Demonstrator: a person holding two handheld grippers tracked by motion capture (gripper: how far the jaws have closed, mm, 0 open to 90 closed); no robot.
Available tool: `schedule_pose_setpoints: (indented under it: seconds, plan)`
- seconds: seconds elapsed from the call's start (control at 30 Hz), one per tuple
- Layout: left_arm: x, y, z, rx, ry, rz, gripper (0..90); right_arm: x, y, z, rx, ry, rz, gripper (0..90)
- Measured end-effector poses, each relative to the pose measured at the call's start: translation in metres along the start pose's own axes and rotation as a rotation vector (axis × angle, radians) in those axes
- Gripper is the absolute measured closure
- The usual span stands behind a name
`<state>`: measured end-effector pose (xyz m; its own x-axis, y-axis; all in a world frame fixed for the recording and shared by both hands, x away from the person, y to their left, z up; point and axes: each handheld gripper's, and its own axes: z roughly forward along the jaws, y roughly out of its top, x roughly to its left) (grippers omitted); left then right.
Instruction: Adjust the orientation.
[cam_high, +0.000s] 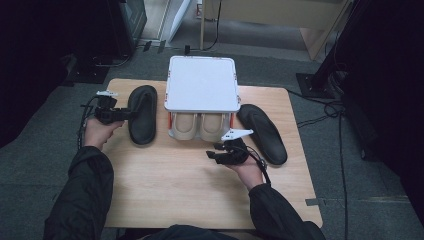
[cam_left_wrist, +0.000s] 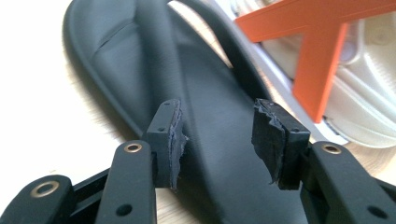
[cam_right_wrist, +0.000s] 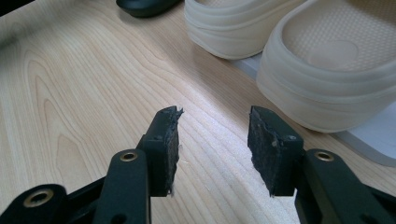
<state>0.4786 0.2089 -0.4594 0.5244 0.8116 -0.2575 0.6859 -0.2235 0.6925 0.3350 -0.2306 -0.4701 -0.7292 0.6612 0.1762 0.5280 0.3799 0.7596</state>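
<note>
On the wooden table (cam_high: 165, 175) a small white rack (cam_high: 201, 82) with orange legs (cam_left_wrist: 322, 70) stands at the far middle, and a pair of cream clogs (cam_high: 200, 126) sits on its lower shelf, toes poking out toward the person. Its flat top shelf carries nothing. Two black flip-flops lie flat on the table, one on each side of the rack, probably waiting for a place on it. The left flip-flop (cam_high: 142, 114) lies just beside the rack, sole down and strap up. The left gripper (cam_high: 120, 114) is at its outer edge, jaws apart over the footbed without pressing on it, so the sandal rests free on the wood. That spread looks wide enough to take the strap or the sole edge. The right flip-flop (cam_high: 262, 132) lies angled near the right gripper (cam_high: 211, 156), which hovers with jaws apart over bare wood before the clogs, holding nothing.
</note>
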Motion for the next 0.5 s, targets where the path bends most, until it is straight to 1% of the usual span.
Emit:
schedule_pose_setpoints:
  seconds: [0.07,0.1,0.17,0.2,0.23,0.27,0.3,0.33,0.37,0.43,0.47,0.5]
  plan:
    - [0.002,0.001,0.001,0.001,0.009,0.009,51.0,0.0,0.0,0.0,0.003,0.001,-0.001,53.5]
    - [0.006,0.001,0.005,0.009,0.03,0.014,49.7,0.0,-0.001,0.0,0.002,0.002,-0.001,53.5]
    - [0.008,0.001,0.006,0.008,0.032,0.01,48.5,0.0,-0.002,-0.001,0.002,-0.001,0.004,53.4]
    - [0.011,0.001,0.01,-0.006,0.039,0.003,48.6,0.0,-0.003,-0.001,0.001,-0.001,0.003,53.4]
    - [0.011,0.001,0.01,-0.006,0.039,0.003,49.6,0.0,-0.003,-0.001,0.001,-0.001,0.003,53.4]
    - [0.012,0.002,0.012,-0.014,0.041,0.016,50.8,0.001,-0.004,-0.004,-0.002,-0.004,0.005,53.4]
    - [0.012,0.002,0.012,-0.014,0.041,0.016,50.8,0.001,-0.004,-0.004,-0.002,-0.004,0.005,53.4]
    - [0.014,0.007,0.016,0.029,0.048,0.007,49.7,0.0,-0.005,-0.007,-0.016,-0.003,0.007,53.3]
    - [0.014,0.007,0.016,0.029,0.048,0.007,49.8,0.0,-0.006,-0.007,-0.018,-0.004,0.006,53.3]
    - [0.016,0.008,0.019,0.011,0.038,-0.001,50.5,0.0,-0.008,-0.009,-0.014,-0.009,0.013,53.3]
    - [0.016,0.008,0.022,0.01,0.047,-0.002,50.7,0.0,-0.009,-0.01,-0.018,-0.011,0.013,53.2]
    - [0.017,0.008,0.024,0.02,0.047,-0.002,50.3,0.0,-0.009,-0.011,-0.018,-0.014,0.02,53.1]
